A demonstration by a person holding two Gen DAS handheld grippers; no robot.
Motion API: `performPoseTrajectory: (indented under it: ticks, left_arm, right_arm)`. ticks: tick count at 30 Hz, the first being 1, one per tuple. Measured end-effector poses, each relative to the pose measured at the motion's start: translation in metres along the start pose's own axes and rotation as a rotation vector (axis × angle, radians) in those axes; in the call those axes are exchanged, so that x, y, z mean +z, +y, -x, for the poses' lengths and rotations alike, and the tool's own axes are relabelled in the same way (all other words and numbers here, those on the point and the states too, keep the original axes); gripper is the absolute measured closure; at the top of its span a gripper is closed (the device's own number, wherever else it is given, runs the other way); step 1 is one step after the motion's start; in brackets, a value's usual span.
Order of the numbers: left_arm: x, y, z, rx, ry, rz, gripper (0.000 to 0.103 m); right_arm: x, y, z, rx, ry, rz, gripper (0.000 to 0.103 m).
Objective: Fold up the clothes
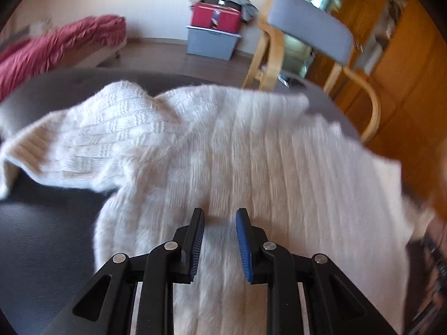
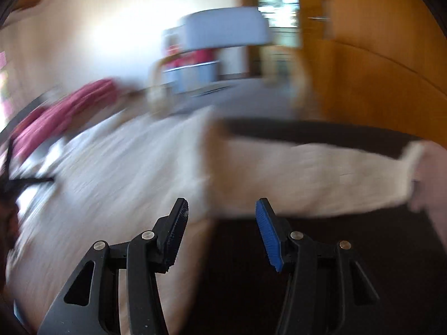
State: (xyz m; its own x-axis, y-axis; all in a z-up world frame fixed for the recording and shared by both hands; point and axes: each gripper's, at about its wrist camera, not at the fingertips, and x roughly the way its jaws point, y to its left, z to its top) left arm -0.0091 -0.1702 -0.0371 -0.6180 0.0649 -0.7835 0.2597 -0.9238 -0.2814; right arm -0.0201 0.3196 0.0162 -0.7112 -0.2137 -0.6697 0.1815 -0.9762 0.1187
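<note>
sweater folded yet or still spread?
Spread, not folded. The sweater lies open on the dark table, one sleeve stretched sideways. Both grippers are open, holding nothing.

A cream-white sweater (image 1: pixel 223 145) with ribbed and basket-weave knit covers a dark grey table (image 1: pixel 42 237), with a crimson bedspread (image 1: pixel 56 44) upper left, a red box (image 1: pixel 216 18) on a pale blue bin (image 1: pixel 209 43), and a grey-cushioned blond-wood chair (image 1: pixel 310 28).

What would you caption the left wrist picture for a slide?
Open left gripper poised over a white knit sweater spread on a dark table, grey chair beyond.
</note>
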Motion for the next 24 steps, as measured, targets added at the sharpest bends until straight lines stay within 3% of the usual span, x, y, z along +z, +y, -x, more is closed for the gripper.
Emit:
performPoseTrajectory:
  ticks: [3,7,13,15,20,24]
  left_arm:
    - [-0.001,0.012,-0.008,-0.074,-0.086,0.044,0.080]
    - [-0.002,0.023,-0.009,-0.140,-0.093,0.097,0.080]
    - [-0.004,0.013,-0.011,-0.086,-0.100,0.052,0.080]
    - [-0.003,0.012,-0.012,-0.080,-0.101,0.049,0.080]
    - [-0.003,0.017,-0.011,-0.099,-0.100,0.064,0.080]
    - [-0.004,0.018,-0.011,-0.099,-0.101,0.064,0.080]
  right_arm:
    - [0.021,-0.019,-0.022,-0.083,0.024,-0.030,0.049]
    - [0.037,-0.023,-0.060,-0.174,0.083,0.023,0.049]
    - [0.040,-0.017,-0.109,-0.226,0.143,0.078,0.049]
    - [0.037,-0.022,-0.110,-0.240,0.143,0.064,0.044]
    - [0.030,-0.047,-0.102,-0.320,0.148,-0.010,0.043]
    - [0.025,-0.067,-0.097,-0.306,0.132,-0.100,0.042]
